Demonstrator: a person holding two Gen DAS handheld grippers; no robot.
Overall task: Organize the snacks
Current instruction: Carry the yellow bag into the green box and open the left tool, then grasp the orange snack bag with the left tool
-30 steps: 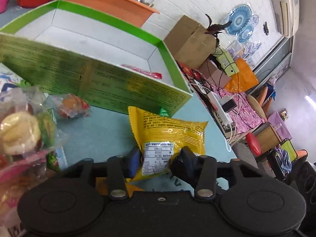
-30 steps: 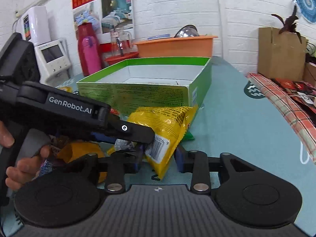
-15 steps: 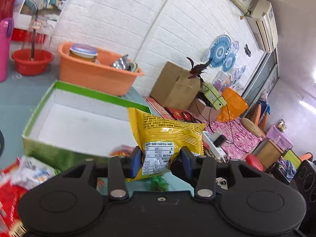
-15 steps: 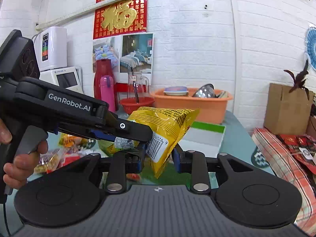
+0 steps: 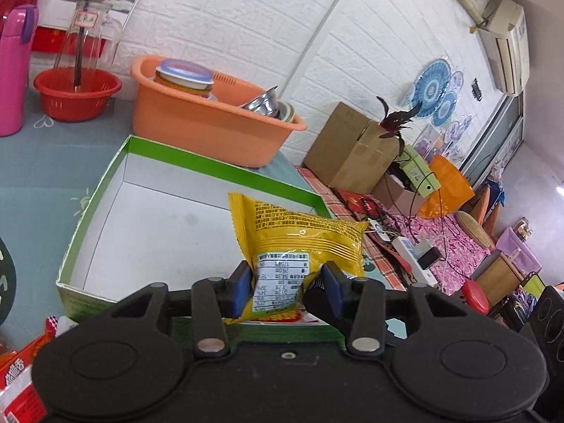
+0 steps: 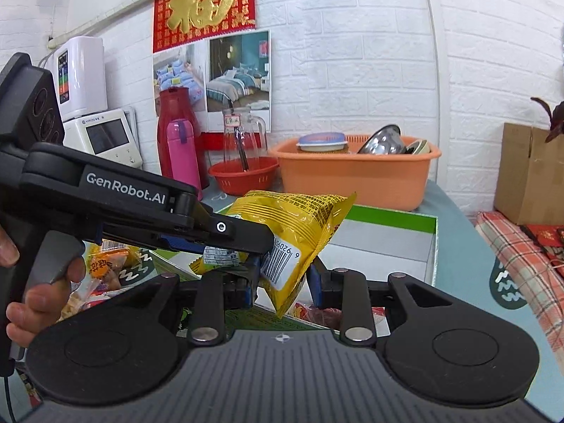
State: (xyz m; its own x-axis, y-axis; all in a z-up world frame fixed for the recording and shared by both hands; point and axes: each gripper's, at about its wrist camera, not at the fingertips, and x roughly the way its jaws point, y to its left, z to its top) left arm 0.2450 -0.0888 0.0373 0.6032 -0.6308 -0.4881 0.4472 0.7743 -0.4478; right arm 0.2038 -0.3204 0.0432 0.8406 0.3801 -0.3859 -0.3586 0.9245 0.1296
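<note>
Both claws, left and right, are clenching our light, crinkly, slippery yellow snack bag at its six-o'clock edge, above the green box.

Both grippers are matte black with blue finger pads. The left gripper shows round discs and silver pivot screws; in the right wrist view its side reads "GenRobot.AI". The right gripper has a ribbed grey body.

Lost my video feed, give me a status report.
Left gripper and right gripper both shut on yellow snack bag. Bag over green box. Nothing blocking.
</note>
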